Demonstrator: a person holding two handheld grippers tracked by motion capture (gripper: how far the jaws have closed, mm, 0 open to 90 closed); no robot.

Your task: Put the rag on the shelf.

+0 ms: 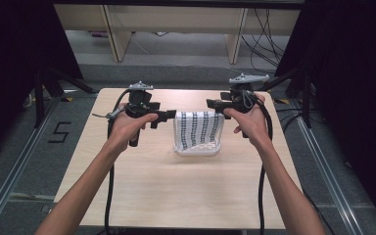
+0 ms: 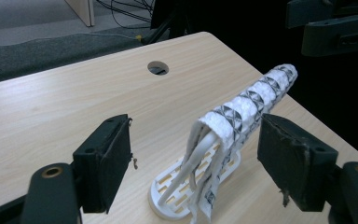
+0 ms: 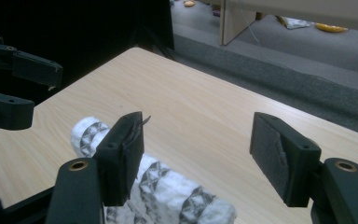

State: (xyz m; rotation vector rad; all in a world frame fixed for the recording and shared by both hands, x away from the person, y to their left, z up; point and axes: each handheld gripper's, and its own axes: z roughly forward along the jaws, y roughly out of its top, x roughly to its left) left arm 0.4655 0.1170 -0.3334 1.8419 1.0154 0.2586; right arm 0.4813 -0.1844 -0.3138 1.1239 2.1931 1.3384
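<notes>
White patterned cloth (image 1: 199, 128) hung draped over a small rack (image 1: 198, 150) mid-table, and both the left gripper (image 1: 172, 113) and right gripper (image 1: 209, 103) flanked its top edge, jaws spread wide, apparently poised to pinch it.

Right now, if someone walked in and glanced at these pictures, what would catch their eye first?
Probably the black-and-white patterned cloth draped over a white rack at the middle of the wooden table. Next, the left gripper and right gripper, held at either end of the cloth's top fold, both with jaws open. In the left gripper view, the fold runs away between its jaws.
</notes>
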